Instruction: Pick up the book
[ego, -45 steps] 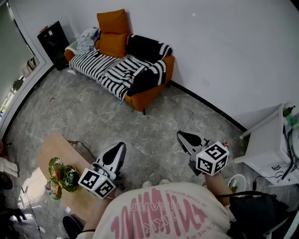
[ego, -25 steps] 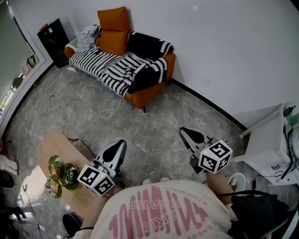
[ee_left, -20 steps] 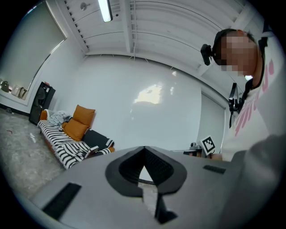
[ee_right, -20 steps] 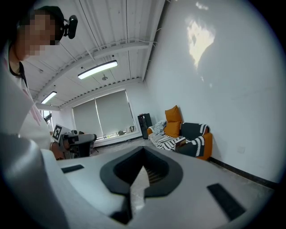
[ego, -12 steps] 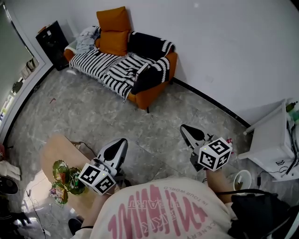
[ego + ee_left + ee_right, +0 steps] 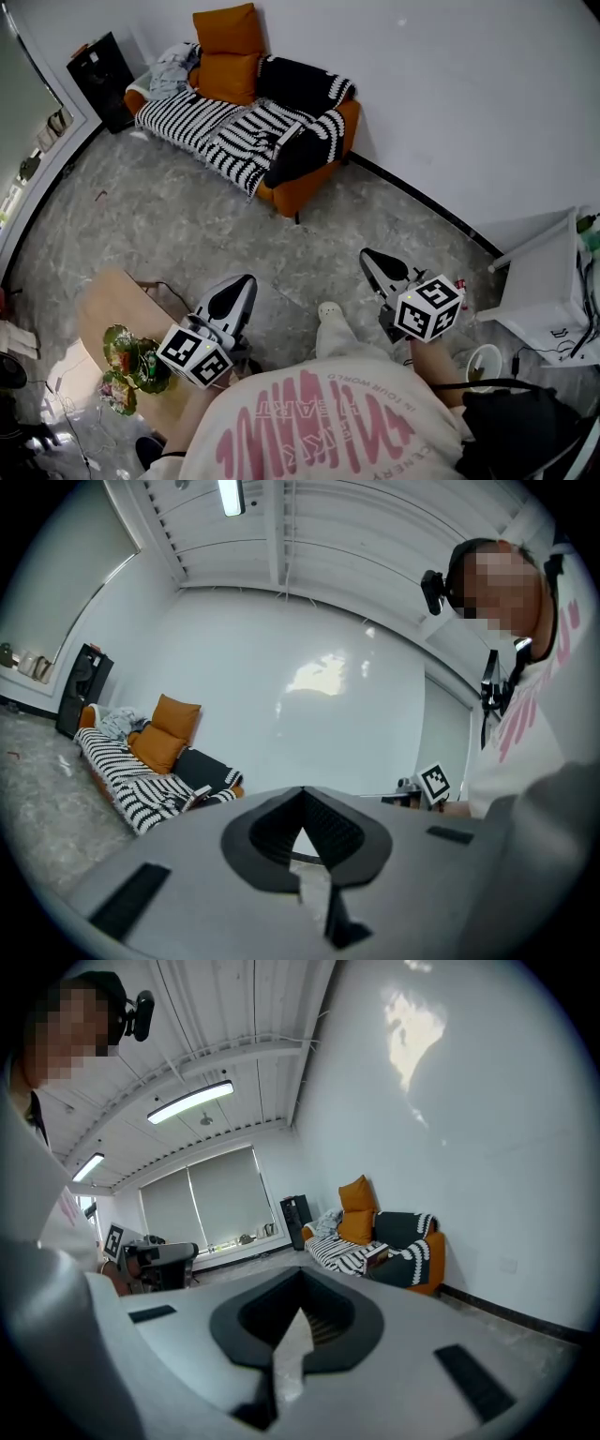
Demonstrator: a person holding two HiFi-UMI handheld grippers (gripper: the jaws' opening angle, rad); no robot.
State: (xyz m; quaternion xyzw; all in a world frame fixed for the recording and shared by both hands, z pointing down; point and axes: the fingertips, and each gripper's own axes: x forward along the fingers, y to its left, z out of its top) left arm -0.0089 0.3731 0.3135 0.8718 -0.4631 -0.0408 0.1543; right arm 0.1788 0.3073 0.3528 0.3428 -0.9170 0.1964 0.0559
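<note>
Foot (image 6: 328,310) now stepped forward toward sofa (image 6: 305,190); book (image 6: 287,139) lies on its striped blanket (image 6: 187,117). Left gripper (image 6: 246,280), right gripper (image 6: 367,255): jaws pressed together, empty.

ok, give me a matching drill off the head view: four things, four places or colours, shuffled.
Things:
1 book
2 cushions
3 cabinet
4 wooden table

Places or colours:
A bottom left of the view, beside the left gripper
B black, in the room corner left of the sofa
C orange, at the sofa's upper-left end
D lying on the striped blanket

Pairs: 1-D, 2-C, 3-B, 4-A
</note>
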